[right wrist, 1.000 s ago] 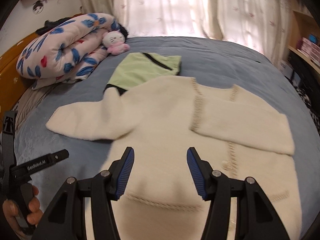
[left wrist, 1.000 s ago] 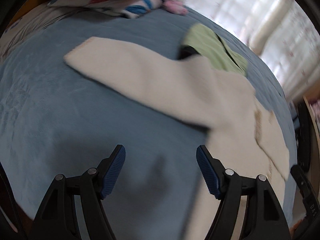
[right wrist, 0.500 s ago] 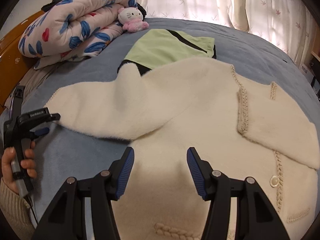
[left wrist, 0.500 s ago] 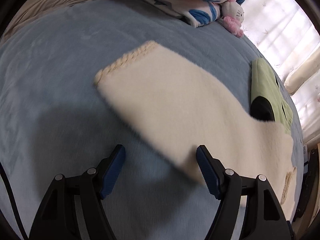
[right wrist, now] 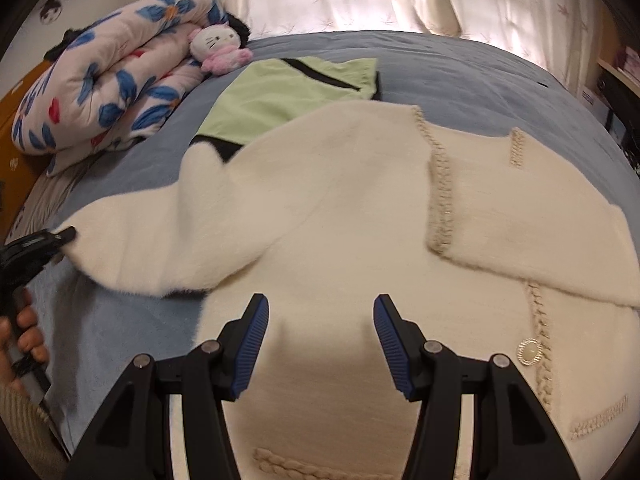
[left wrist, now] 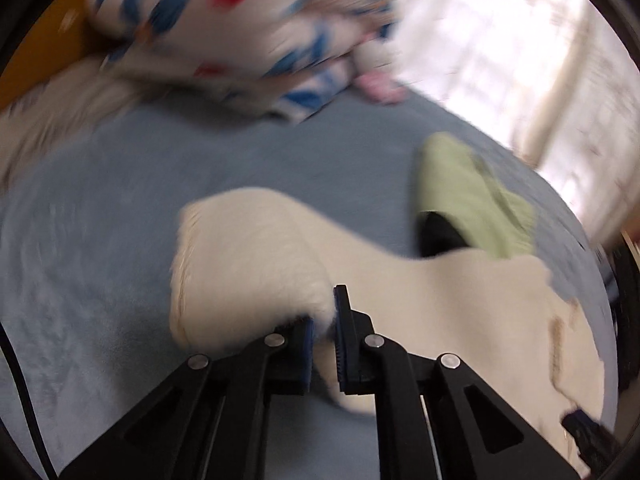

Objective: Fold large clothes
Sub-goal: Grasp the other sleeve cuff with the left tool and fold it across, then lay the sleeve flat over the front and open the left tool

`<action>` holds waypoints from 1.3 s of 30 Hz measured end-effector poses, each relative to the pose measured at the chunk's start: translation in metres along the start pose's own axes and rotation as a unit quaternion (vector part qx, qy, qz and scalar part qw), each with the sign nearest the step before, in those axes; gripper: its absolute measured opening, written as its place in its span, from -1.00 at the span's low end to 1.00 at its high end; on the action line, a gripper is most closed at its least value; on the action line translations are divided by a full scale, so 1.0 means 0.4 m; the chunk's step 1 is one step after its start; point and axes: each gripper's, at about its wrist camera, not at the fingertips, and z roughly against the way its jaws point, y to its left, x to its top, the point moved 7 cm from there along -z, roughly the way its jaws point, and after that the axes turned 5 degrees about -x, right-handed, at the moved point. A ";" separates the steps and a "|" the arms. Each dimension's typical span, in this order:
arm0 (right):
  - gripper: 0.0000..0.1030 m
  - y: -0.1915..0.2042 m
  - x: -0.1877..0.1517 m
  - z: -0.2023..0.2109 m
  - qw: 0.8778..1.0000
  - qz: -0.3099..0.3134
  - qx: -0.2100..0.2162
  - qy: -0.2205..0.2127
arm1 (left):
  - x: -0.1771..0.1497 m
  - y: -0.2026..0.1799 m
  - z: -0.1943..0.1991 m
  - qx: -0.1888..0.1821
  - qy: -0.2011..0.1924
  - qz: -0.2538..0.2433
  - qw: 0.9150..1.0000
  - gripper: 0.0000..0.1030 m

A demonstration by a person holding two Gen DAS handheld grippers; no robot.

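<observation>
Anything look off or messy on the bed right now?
Mostly tidy. The cream cardigan lies partly over the green garment, covering its near edge, and the left gripper is pinching the sleeve end so it bunches.

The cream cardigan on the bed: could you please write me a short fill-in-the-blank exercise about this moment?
1. The left gripper is shut on the cardigan's ____.
2. The right gripper hovers with jaws ____ over the cardigan.
3. The cardigan partly covers a folded ____ garment.
4. A plush toy leans against the rolled floral ____.

Missing words: sleeve; open; green; quilt
</observation>
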 end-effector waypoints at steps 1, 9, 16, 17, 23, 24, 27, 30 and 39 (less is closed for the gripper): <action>0.06 -0.008 0.000 0.007 1.000 -0.003 0.000 -0.002 | -0.001 -0.025 0.033 -0.005 -0.007 -0.017 1.000 -0.87; 0.07 -0.170 -0.009 0.104 0.998 -0.044 -0.028 -0.034 | -0.101 -0.482 0.177 -0.124 -0.019 -0.167 0.978 -0.86; 0.07 -0.389 -0.055 0.156 0.991 -0.109 -0.070 -0.035 | -0.360 -0.748 0.038 -0.174 0.099 -0.213 0.956 -0.85; 0.07 -0.423 -0.065 0.156 0.989 -0.120 -0.076 -0.030 | -0.408 -0.765 0.008 -0.171 0.126 -0.214 0.953 -0.80; 0.07 -0.516 -0.103 0.154 0.986 -0.148 -0.075 -0.017 | -0.536 -0.776 -0.065 -0.129 0.193 -0.216 0.948 -0.46; 0.07 -0.519 -0.105 0.154 0.986 -0.151 -0.070 -0.018 | -0.534 -0.779 -0.055 -0.134 0.192 -0.213 0.949 -0.41; 0.07 -0.515 -0.104 0.145 0.986 -0.154 -0.058 -0.017 | -0.526 -0.782 -0.006 -0.135 0.180 -0.209 0.952 -0.12; 0.07 -0.500 -0.109 0.139 0.988 -0.150 -0.041 -0.014 | -0.499 -0.780 0.033 -0.131 0.153 -0.210 0.957 0.09; 0.07 -0.459 -0.116 0.128 0.988 -0.154 0.020 0.004 | -0.459 -0.727 0.081 -0.108 0.131 -0.190 0.967 0.11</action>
